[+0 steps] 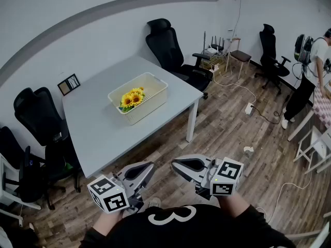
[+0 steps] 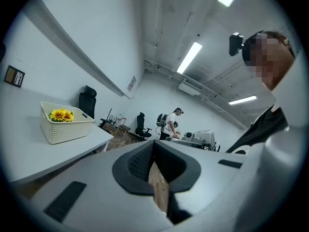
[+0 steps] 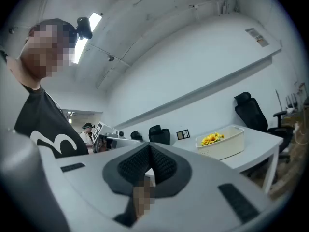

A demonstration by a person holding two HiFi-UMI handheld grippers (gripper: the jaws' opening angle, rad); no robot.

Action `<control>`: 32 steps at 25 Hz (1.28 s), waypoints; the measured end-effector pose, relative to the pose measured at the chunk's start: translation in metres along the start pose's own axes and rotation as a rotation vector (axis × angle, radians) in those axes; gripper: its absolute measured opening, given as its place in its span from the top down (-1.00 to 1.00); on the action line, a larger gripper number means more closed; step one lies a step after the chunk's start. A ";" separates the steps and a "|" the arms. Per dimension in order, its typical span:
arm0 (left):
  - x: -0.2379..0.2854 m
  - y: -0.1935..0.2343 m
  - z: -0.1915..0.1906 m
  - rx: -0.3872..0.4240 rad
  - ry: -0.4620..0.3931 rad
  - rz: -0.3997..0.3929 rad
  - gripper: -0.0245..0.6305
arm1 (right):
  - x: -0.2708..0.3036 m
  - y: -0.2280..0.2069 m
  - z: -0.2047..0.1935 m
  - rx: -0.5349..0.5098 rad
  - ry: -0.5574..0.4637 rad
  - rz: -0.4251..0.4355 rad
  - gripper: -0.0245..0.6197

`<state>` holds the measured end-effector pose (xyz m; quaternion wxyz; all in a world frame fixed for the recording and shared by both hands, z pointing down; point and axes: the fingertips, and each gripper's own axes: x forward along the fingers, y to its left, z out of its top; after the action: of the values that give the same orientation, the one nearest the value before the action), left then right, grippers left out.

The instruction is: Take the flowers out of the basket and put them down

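Yellow flowers [image 1: 133, 97] lie in the cream basket [image 1: 149, 105] on the table [image 1: 93, 125], and your left gripper [image 1: 150, 166] and right gripper [image 1: 175, 164] are pressed together, empty.

Grey table [image 1: 98, 130], black chairs [image 1: 166, 44], wood floor [image 1: 232, 136]

Bright, even, cool indoor light; no dim zones. Lit from above by long white fluorescent ceiling tubes [image 2: 189, 57], blown out to pure glare in both gripper views. Only soft, faint shadows, darkest under the pale grey rectangular table [image 1: 103, 133]. Head view sharp, small yellow artificial sunflowers [image 1: 132, 97] crisp. Strong fisheye bend everywhere, straight edges bowed. Black vignette ringing both gripper views, detail smeared toward the rim. Close-up grey plastic left gripper [image 2: 153, 143] and right gripper [image 3: 148, 148] soft, out of focus; background behind them sharper.
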<state>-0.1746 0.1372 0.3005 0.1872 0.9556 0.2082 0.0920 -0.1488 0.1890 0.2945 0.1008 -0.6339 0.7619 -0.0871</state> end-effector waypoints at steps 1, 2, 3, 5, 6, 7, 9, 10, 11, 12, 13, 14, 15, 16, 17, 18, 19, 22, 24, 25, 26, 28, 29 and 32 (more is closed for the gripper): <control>0.003 -0.003 0.000 0.003 0.000 -0.008 0.89 | -0.003 0.000 0.000 -0.002 0.001 -0.004 0.90; 0.005 -0.006 0.000 0.006 -0.001 -0.015 0.89 | -0.005 0.000 -0.001 -0.004 0.002 -0.007 0.90; 0.006 -0.008 0.000 0.010 -0.001 -0.019 0.89 | -0.007 0.000 -0.001 -0.006 0.004 -0.009 0.90; 0.008 -0.010 0.001 0.017 -0.003 -0.019 0.89 | -0.010 0.001 -0.002 -0.008 0.007 -0.010 0.90; 0.009 -0.010 0.001 0.019 -0.007 -0.016 0.89 | -0.013 0.001 -0.002 -0.008 0.008 -0.013 0.90; 0.010 -0.011 0.002 0.020 -0.012 -0.014 0.89 | -0.016 0.000 -0.002 -0.006 0.009 -0.017 0.90; 0.015 -0.012 0.001 0.011 -0.014 -0.016 0.89 | -0.023 -0.002 -0.001 0.001 0.007 -0.025 0.90; 0.017 -0.013 0.000 0.006 -0.012 -0.015 0.89 | -0.026 -0.002 -0.001 0.006 0.004 -0.029 0.90; 0.019 -0.013 -0.001 0.003 -0.009 -0.011 0.89 | -0.029 -0.003 0.000 0.013 0.001 -0.034 0.90; 0.022 -0.012 -0.002 0.002 -0.006 -0.008 0.89 | -0.030 -0.004 0.000 0.021 -0.002 -0.040 0.90; 0.024 -0.011 -0.002 0.001 -0.002 -0.009 0.89 | -0.031 -0.006 0.001 0.032 -0.006 -0.047 0.90; 0.026 -0.010 -0.003 -0.001 0.003 -0.015 0.89 | -0.032 -0.008 0.001 0.042 -0.009 -0.053 0.90; 0.028 -0.009 -0.005 -0.008 0.008 -0.023 0.89 | -0.032 -0.009 0.000 0.051 -0.010 -0.057 0.90; 0.029 -0.008 -0.007 -0.018 0.013 -0.029 0.89 | -0.033 -0.010 -0.001 0.058 -0.009 -0.058 0.90; 0.031 -0.008 -0.009 -0.026 0.016 -0.033 0.89 | -0.033 -0.010 -0.003 0.064 -0.005 -0.058 0.90; 0.033 -0.008 -0.010 -0.024 0.017 -0.033 0.89 | -0.034 -0.011 -0.006 0.069 0.000 -0.060 0.90; 0.035 -0.008 -0.011 -0.015 0.018 -0.031 0.89 | -0.034 -0.013 -0.008 0.074 0.005 -0.063 0.90; 0.040 -0.002 -0.010 -0.008 0.024 -0.029 0.89 | -0.032 -0.022 -0.011 0.092 0.013 -0.073 0.90; 0.044 0.008 -0.008 -0.026 0.026 -0.033 0.89 | -0.029 -0.030 -0.013 0.101 0.018 -0.078 0.90; 0.046 0.014 -0.007 -0.036 0.027 -0.035 0.89 | -0.027 -0.035 -0.014 0.104 0.021 -0.083 0.90; 0.049 0.021 -0.006 -0.047 0.028 -0.038 0.89 | -0.024 -0.040 -0.015 0.108 0.023 -0.088 0.90; 0.055 0.033 -0.007 -0.067 0.037 -0.048 0.89 | -0.019 -0.052 -0.017 0.123 0.030 -0.100 0.90; 0.059 0.039 -0.007 -0.072 0.041 -0.055 0.89 | -0.017 -0.059 -0.018 0.133 0.034 -0.105 0.90; 0.076 0.059 -0.003 -0.080 0.051 -0.069 0.89 | -0.008 -0.083 -0.019 0.152 0.044 -0.117 0.90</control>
<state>-0.0856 0.1211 0.3339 0.2228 0.9370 0.2417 0.1180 -0.0731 0.1819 0.3346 0.1270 -0.6656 0.7168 -0.1644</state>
